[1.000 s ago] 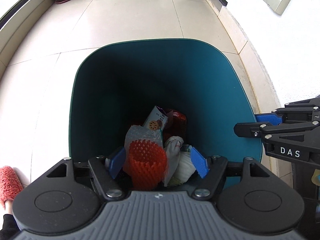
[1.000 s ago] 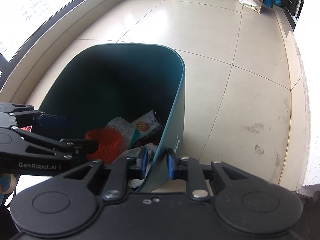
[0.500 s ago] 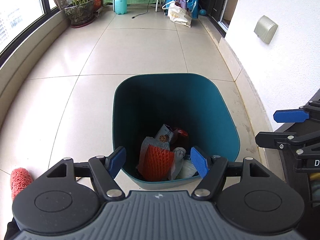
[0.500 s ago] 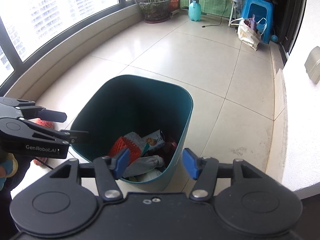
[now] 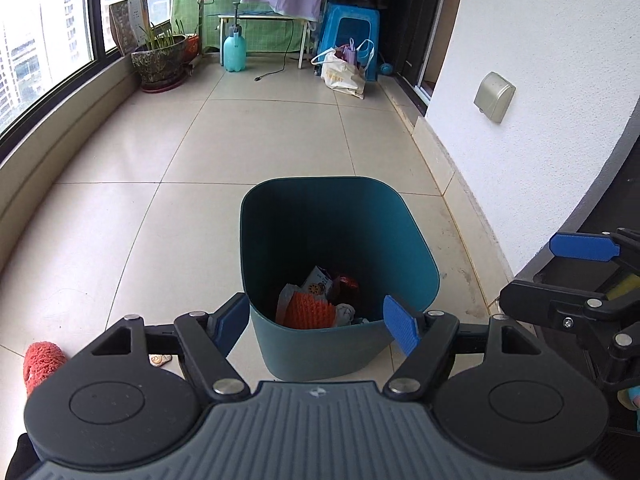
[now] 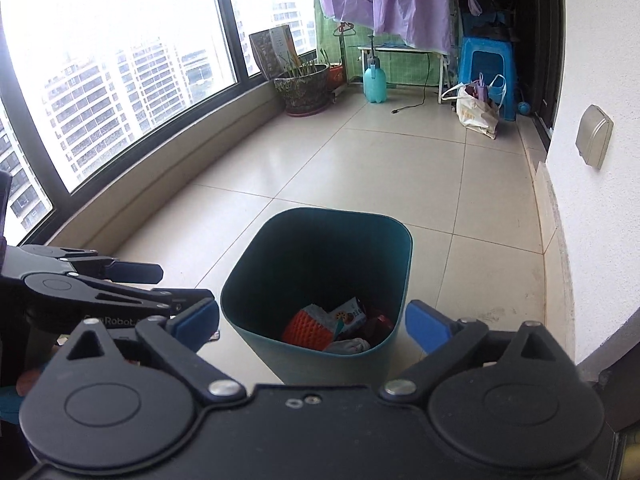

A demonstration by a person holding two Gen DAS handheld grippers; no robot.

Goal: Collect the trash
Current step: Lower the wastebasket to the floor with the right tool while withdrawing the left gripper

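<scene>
Teal plastic bin (image 5: 340, 264), rounded-square mouth, smooth tapered walls, stands upright on glossy beige floor tiles (image 5: 240, 132). Trash sits at its bottom: an orange foam net (image 5: 310, 312) with a ribbed mesh texture, a printed snack packet (image 5: 318, 282), a shiny red wrapper (image 5: 347, 284), crumpled white paper (image 5: 345, 313).

Left gripper (image 5: 316, 322) is wide open, holding nothing; its blue ridged pads (image 5: 400, 330) sit either side of the bin's near wall in view, above it. Right gripper (image 6: 312, 326) is also spread wide and empty, blue pads (image 6: 426, 326) framing the bin. Each gripper shows at the edge of the other's view, black linkage arms.

A fuzzy red slipper (image 5: 40, 362) lies on the floor at left. A small scrap (image 5: 160, 359) lies on the tile by the left finger; cannot tell what it is. Rough white wall (image 5: 540, 60) at right; a glazed planter (image 5: 160, 62) by the window.
</scene>
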